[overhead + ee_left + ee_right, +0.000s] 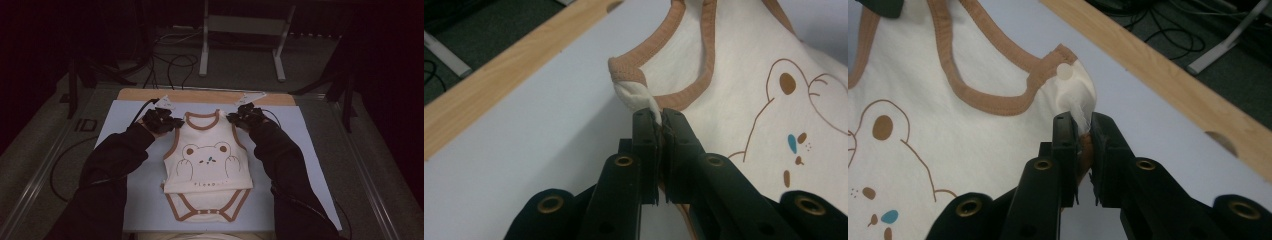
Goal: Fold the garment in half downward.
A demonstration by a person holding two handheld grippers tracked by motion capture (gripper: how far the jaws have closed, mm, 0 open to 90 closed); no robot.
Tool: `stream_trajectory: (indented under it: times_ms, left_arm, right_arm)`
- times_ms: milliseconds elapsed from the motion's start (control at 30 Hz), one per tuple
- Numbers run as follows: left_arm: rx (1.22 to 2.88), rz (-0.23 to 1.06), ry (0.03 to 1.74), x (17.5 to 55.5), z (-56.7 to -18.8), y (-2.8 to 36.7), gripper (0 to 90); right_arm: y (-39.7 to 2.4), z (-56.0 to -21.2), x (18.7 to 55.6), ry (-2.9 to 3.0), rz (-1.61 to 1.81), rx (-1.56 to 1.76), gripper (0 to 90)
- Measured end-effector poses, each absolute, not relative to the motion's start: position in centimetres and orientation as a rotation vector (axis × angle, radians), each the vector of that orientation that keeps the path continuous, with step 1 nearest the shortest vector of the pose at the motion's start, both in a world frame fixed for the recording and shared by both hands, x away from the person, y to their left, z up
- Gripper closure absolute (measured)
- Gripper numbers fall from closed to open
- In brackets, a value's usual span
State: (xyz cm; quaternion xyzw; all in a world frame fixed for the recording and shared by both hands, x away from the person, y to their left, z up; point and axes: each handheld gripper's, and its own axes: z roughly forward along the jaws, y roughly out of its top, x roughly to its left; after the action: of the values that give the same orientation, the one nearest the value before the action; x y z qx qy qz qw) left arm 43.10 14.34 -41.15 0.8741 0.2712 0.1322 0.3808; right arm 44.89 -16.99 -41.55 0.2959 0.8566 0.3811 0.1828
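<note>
You had the cream baby bodysuit [209, 160] spread front-up on the pale blue mat [120, 150], about in the middle of it, bear print facing you and the brown-trimmed snap flap at the near end. The neck opening pointed to the far side, toward the wooden table edge [205, 96].

Your left gripper [172, 121] sat at the far left of the garment, its jaws pinched tight on the left shoulder strap [636, 92]; in the left gripper view a twist of cream cloth stuck out just past the closed tips. Your right gripper [239, 118] mirrored it on the far right, clamped on the right shoulder strap [1073, 87], where a small white snap button [1064, 71] showed just beyond the jaws.

Both of your dark sleeves [115, 155] ran in from the near edge, one along each side of the bodysuit.
</note>
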Motion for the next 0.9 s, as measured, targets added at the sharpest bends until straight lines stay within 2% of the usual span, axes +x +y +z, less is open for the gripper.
stream_trajectory:
  times_ms: [433,900]
  left_arm:
    - [2.186,0.399,0.665,43.1,-38.1,14.4,86.6]
    - [2.188,0.382,0.637,41.5,-38.5,14.8,86.5]
  right_arm:
    - [-17.2,-38.0,45.8,2.335,1.115,0.818,82.4]
    - [-17.0,-38.2,43.8,2.320,1.129,0.771,82.4]
